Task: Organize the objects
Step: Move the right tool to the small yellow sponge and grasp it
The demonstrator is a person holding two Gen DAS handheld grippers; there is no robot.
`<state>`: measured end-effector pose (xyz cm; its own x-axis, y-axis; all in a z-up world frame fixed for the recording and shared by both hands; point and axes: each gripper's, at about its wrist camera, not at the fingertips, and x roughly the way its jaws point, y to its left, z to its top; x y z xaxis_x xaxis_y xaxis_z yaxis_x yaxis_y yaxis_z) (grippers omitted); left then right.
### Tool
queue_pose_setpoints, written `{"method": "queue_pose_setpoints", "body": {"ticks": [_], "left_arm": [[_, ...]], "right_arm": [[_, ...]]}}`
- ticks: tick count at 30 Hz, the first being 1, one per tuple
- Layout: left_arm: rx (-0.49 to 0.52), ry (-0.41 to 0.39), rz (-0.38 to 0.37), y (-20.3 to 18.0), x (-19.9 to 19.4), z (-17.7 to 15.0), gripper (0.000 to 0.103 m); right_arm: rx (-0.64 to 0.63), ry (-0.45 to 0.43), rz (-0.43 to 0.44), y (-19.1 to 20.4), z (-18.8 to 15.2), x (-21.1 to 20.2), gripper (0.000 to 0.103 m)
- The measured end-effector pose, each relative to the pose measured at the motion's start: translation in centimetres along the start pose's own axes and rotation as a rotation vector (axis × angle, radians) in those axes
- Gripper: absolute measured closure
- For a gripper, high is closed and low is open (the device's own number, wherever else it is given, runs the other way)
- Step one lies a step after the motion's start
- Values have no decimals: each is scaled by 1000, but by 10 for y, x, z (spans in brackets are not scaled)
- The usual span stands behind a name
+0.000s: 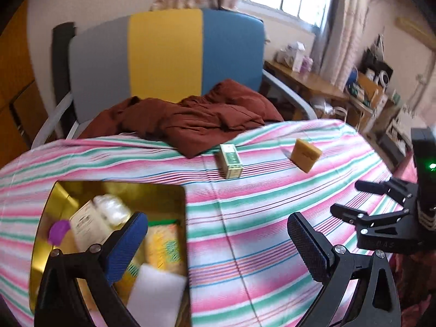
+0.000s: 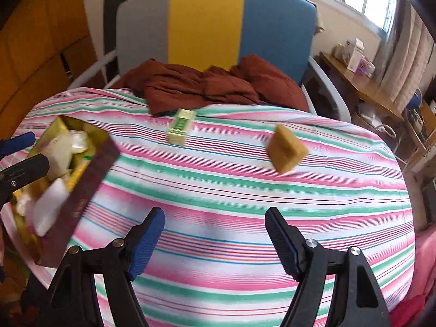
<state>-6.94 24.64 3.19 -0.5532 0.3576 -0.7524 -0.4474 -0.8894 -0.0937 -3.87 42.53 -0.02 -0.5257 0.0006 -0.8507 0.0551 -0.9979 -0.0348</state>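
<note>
Two items, a green carton (image 2: pixel 181 130) and a sponge (image 2: pixel 286 148), remain outside the filled box (image 2: pixel 90 179); both grippers' jaws gape empty.

Striped cloth (image 2: pixel 245 190) matt, woven; rust garment (image 1: pixel 190 122) soft, crumpled fabric. Box interior (image 1: pixel 62 190) shiny gold foil. Gripper pads (image 2: pixel 147 242) ribbed blue rubber.

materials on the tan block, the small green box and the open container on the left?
Tan block: looks like sponge or foam, matte and porous, though blur leaves it open. Small green box: printed cardboard, with crisp folded edges. Open container: probably rigid card or tin, with a dark maroon outside and a shiny gold lining.
</note>
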Motion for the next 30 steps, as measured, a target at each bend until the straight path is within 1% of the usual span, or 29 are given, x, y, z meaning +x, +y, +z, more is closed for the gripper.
{"method": "queue_pose_setpoints", "body": {"ticks": [5,8,10,14,17,19,21,25,27,30], "left_arm": [[87,55,22,-29,41,20,0],[129,84,47,-40,67,25,0],[134,110,58,-43,83,29,0],[115,144,63,-44,110,39,0],[103,166,79,-47,131,48,0],[100,182,87,-48,142,52,0],[93,195,96,-45,154,56,0],[59,210,122,-35,171,61,0],[31,223,110,-27,179,62,0],[-1,243,115,-21,188,62,0]], "right_arm": [[-29,30,-26,-30,10,20,26],[-17,20,-57,-50,20,35,26],[9,19,-79,-66,27,47,26],[39,16,-69,-86,37,61,26],[18,-8,-86,-95,50,71,25],[16,-13,-86,-101,60,82,22],[38,-3,-90,-110,67,95,21],[109,24,-44,-129,75,118,21],[133,24,-36,-135,75,127,21],[154,33,-10,-139,73,142,23]]}}
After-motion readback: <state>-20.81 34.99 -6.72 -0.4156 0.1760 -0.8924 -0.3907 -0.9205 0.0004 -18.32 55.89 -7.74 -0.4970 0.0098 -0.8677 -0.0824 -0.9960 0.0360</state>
